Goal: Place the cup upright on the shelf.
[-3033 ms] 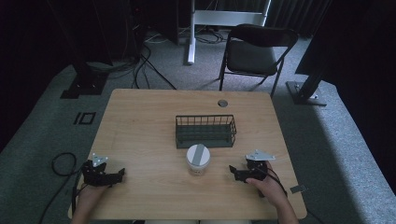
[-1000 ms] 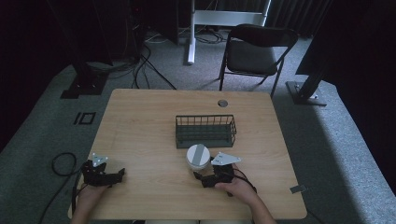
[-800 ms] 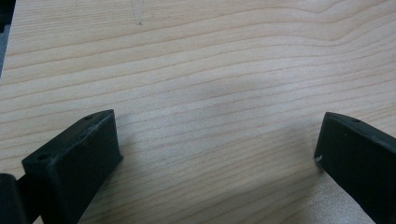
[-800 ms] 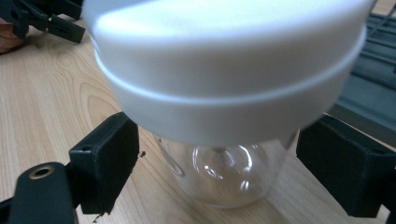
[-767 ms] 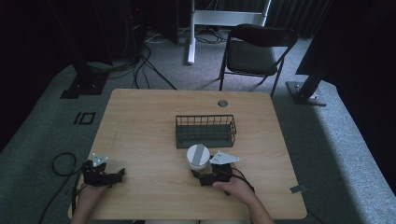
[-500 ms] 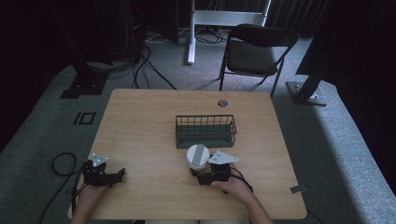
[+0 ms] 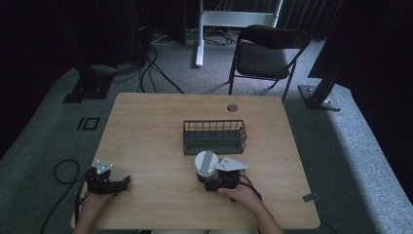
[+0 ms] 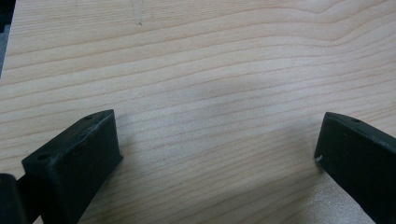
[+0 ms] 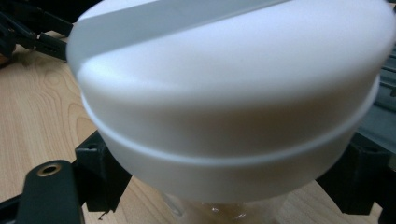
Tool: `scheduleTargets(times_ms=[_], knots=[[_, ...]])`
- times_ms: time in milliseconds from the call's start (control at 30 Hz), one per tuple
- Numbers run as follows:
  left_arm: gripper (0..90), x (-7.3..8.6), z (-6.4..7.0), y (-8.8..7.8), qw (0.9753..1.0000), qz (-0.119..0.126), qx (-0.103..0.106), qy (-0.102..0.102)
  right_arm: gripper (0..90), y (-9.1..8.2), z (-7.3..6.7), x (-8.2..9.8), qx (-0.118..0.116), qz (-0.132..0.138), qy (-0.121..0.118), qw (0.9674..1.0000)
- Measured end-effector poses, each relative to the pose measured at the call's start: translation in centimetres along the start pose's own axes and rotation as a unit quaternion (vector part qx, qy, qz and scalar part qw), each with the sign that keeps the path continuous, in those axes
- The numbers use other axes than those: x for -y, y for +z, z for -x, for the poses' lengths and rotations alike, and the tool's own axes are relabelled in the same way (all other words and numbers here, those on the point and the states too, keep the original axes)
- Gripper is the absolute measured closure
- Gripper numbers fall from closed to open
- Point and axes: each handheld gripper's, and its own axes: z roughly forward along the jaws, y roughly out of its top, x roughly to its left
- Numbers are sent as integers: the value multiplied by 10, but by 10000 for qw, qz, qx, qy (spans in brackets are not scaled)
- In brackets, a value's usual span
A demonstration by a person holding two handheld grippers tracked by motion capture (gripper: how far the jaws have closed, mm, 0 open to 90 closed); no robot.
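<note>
- High view: a clear jar with a broad white round lid crossed by a grey stripe [image 7: 205,163] stood upright on the pale wooden tabletop [image 7: 146,131], just in front of a dark green wire basket [image 7: 214,136] and apart from it.
- The right gripper [image 7: 208,184] sat against the jar's near side, with the person's right hand [image 7: 239,191] behind it. The left gripper [image 7: 117,184] rested near the tabletop's front left corner, well apart from the jar.
- Judged from this, the step in hand was the grasp of the jar. The next move would call for a firm, level squeeze below the lid, then a straight lift to clear the basket's rim.
- Left gripper view: the jaws stood spread wide with nothing between them, over bare wood grain.
- Right gripper view: the lid [image 9: 233,88] loomed close, smooth and matte, with a raised band round its skirt and the stripe along its top. A bit of clear glass or plastic showed beneath it.
- The right jaws stood one on each side of the jar's body under the lid. Whether they already pinched it I cannot tell, since the lid hid the contact.
- A top-heavy lid on a narrower body would likely tip if gripped off-centre.
</note>
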Motion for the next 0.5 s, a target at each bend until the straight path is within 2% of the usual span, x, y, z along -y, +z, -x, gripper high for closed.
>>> scheduleTargets(times_ms=[100, 300, 500], knots=[[1, 0, 0, 0, 10000, -1, 0, 0, 162, 1, 1, -1, -17, -35, 52, 10000], [1, 0, 0, 0, 10000, 2, 1, 0, 181, 0, -1, -4, 48, -61, -170, 9998], [1, 0, 0, 0, 10000, 1, 1, 0, 184, 0, -1, -6, 107, -8, -151, 9998]])
